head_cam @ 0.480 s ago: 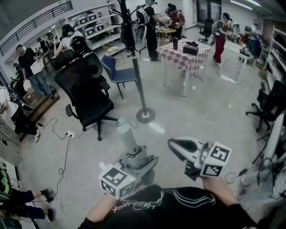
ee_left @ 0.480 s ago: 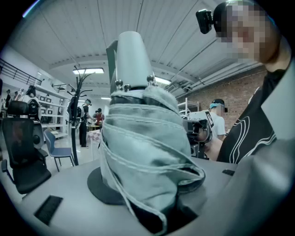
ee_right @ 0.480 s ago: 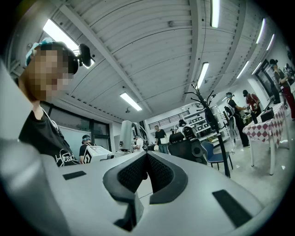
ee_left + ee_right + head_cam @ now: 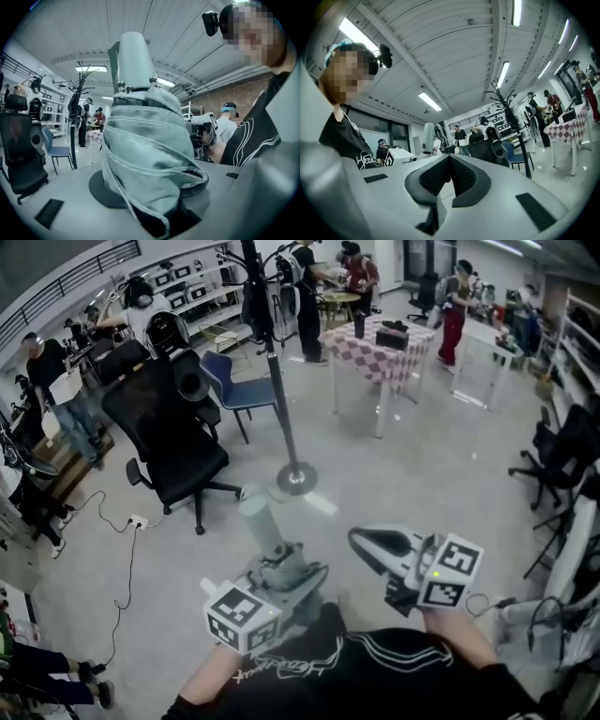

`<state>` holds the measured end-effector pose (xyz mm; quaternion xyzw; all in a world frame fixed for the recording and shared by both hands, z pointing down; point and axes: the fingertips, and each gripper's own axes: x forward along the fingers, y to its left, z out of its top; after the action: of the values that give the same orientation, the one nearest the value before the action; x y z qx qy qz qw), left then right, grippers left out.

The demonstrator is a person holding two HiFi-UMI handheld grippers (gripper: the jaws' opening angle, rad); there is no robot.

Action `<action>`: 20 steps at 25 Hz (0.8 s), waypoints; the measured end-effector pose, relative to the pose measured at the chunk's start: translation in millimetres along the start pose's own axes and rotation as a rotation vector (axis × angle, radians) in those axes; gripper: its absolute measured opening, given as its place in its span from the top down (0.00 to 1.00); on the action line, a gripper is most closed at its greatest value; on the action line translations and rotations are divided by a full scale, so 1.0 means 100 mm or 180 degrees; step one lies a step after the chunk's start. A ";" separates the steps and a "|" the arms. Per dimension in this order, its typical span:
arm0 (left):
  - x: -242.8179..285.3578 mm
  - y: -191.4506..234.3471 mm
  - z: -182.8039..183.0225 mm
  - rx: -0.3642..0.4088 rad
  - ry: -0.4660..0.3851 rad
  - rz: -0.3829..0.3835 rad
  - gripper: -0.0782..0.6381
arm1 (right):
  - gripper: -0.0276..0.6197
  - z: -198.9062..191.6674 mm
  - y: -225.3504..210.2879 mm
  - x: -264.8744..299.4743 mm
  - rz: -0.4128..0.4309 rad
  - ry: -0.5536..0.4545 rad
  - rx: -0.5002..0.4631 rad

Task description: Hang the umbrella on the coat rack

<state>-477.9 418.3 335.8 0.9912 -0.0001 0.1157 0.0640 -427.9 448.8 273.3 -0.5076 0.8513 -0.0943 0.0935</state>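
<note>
Open floor (image 4: 422, 474) before coat rack (image 4: 278, 390), office chair (image 4: 169, 437) left, table (image 4: 375, 343) right

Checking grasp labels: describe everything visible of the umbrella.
The umbrella is folded and compact, its pale grey-green fabric wound in stitched folds. Silver rib tips ring a smooth pale cylindrical end that points forward. The left hand-held gripper clamps its fabric body; nothing else touches it. It is held above the floor, short of the coat rack.
</note>
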 end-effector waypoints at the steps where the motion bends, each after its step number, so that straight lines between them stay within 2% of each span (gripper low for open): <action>1: 0.03 0.04 0.02 -0.0002 -0.0015 -0.0008 0.54 | 0.94 0.01 -0.04 0.01 -0.0017 -0.0001 -0.0003; 10: 0.45 0.52 0.09 -0.0028 -0.0036 -0.0100 0.54 | 0.94 0.07 -0.71 0.23 -0.0133 -0.0092 0.0177; 20: 1.21 1.55 0.18 -0.0143 0.0103 -0.0191 0.54 | 0.94 0.13 -1.89 0.72 -0.0295 -0.0078 0.0330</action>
<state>-358.9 264.4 365.8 0.9871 0.0281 0.1298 0.0897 -298.3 296.5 304.8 -0.5421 0.8196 -0.1362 0.1257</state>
